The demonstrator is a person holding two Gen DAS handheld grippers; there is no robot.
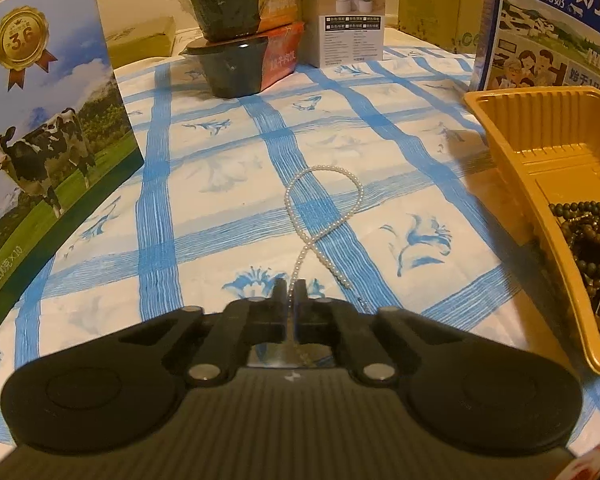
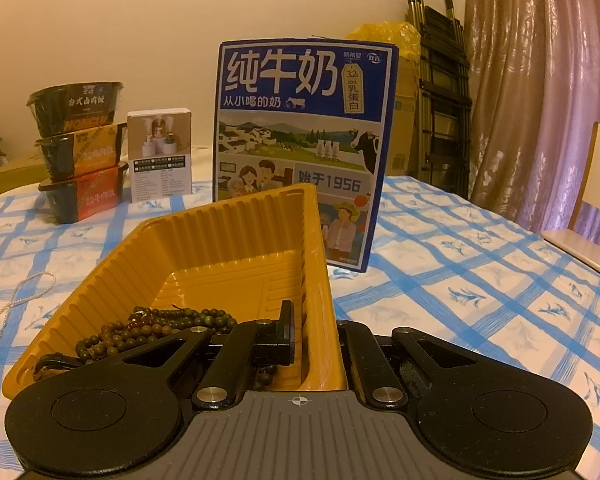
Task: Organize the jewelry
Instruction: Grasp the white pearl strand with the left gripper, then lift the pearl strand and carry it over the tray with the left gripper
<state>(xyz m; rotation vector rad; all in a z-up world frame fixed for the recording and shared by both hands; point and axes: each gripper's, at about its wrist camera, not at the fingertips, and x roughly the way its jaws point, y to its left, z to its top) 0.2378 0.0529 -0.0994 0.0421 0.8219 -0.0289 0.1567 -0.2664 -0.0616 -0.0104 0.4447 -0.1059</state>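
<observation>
In the left wrist view the left gripper (image 1: 288,292) sits at 6 o'clock with its jaws pinched together on one end of the pearl necklace (image 1: 325,208). The strand runs up between the fingers toward 12 o'clock, crosses itself and loops on the blue-checked tablecloth (image 1: 220,184). A loose tail trails toward 4 o'clock, its tip too fine to make out.

At 3 o'clock the yellow tray (image 1: 540,152) is cut off by the frame edge, and the dark wooden beads (image 1: 588,236) in it are only partly visible.

In the right wrist view the right gripper (image 2: 314,334) clamps the tray's right wall. Only the inner finger (image 2: 286,332) shows; the outer one is hidden behind the wall. The milk carton (image 2: 300,120) stands at 12 o'clock, its lower left corner covered by the tray.
</observation>
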